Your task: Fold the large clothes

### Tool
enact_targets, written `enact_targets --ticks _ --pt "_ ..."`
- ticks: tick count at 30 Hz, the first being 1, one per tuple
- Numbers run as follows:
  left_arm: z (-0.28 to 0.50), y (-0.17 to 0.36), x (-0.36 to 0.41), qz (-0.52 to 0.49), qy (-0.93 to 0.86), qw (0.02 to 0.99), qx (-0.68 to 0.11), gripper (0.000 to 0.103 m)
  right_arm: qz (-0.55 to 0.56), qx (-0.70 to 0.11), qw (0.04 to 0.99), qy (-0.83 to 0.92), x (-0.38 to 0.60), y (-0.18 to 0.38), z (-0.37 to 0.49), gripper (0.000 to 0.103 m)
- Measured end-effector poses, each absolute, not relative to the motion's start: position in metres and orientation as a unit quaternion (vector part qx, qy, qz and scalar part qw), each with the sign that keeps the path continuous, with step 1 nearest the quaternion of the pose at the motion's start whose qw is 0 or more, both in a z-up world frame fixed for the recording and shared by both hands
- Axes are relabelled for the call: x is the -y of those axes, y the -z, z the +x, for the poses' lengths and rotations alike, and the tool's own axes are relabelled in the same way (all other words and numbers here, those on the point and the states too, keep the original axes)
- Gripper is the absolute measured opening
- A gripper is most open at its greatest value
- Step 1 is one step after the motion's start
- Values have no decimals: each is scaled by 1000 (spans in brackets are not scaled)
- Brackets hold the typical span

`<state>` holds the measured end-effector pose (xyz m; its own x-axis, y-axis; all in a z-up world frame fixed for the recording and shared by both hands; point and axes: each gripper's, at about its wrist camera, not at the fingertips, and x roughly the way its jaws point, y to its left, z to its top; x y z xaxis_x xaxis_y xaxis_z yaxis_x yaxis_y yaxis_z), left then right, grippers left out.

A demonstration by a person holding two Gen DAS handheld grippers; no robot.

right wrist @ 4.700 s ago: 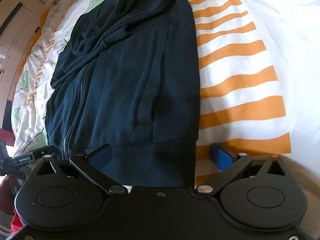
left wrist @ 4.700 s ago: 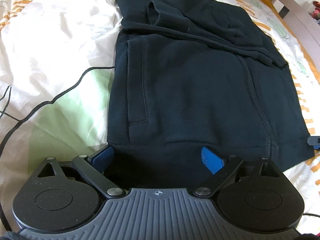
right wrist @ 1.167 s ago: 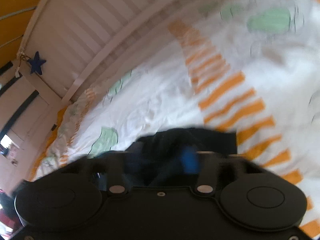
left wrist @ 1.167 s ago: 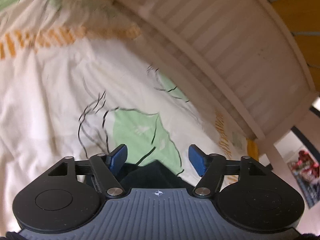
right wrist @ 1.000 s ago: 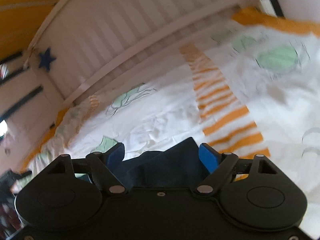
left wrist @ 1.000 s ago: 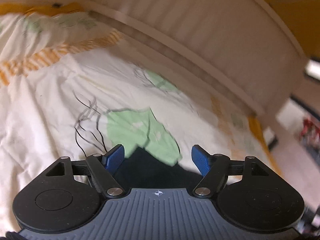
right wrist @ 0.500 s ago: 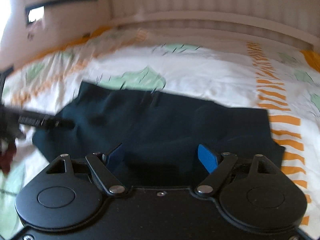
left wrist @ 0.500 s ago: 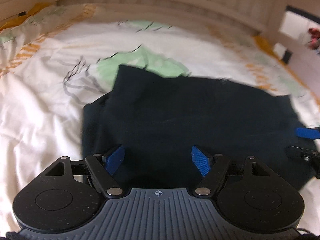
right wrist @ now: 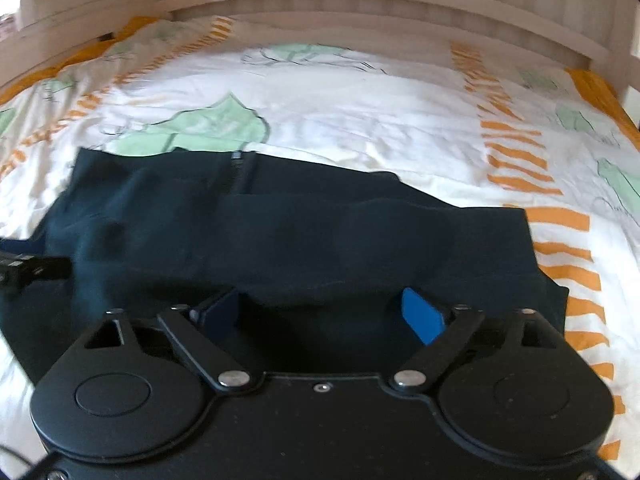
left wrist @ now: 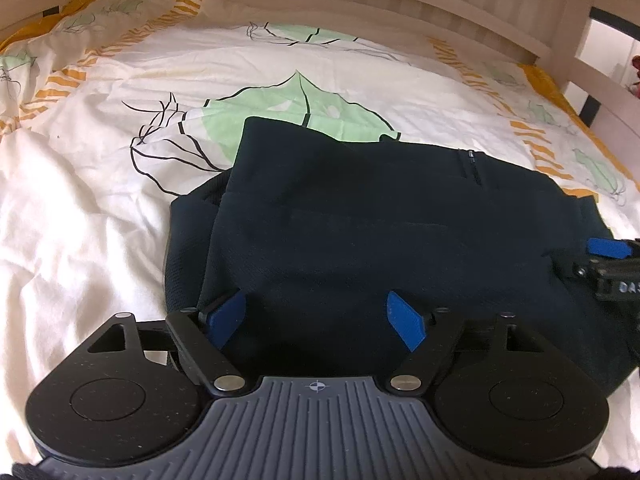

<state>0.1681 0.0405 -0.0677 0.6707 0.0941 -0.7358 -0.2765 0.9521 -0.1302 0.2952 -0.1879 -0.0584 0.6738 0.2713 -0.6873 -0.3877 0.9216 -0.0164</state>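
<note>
Left wrist view: folded dark garment (left wrist: 380, 220) lies under the opening left claw (left wrist: 316, 318).

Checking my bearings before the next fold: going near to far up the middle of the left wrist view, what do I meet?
Left gripper, jaws opening → dark folded garment → green leaf print on the duvet → slatted wooden bed frame.

The right tongs (right wrist: 322, 314) hover over a folded dark jacket (right wrist: 304, 240) on the leaf-patterned bedspread (right wrist: 360, 108), jaws opening, pads clear of the fabric.
</note>
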Motion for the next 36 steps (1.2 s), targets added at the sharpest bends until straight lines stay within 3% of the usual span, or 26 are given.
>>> enact_targets --ticks 5,17,24,30,36 --pt "169 68 -41 -115 -100 907 -393 78 -61 -366 914 -166 191 65 308 100" --pt "168 65 -47 -137 -93 905 -393 78 -15 -365 926 -97 198 71 340 101" --pt "161 57 -67 -186 -117 903 -369 78 -22 -306 942 -139 195 46 309 96" --pt "159 56 -82 -212 -143 897 -361 78 -75 -278 925 -247 163 33 271 96" --pt "161 62 -83 -213 -145 892 -370 78 -143 -332 893 -267 116 58 280 96"
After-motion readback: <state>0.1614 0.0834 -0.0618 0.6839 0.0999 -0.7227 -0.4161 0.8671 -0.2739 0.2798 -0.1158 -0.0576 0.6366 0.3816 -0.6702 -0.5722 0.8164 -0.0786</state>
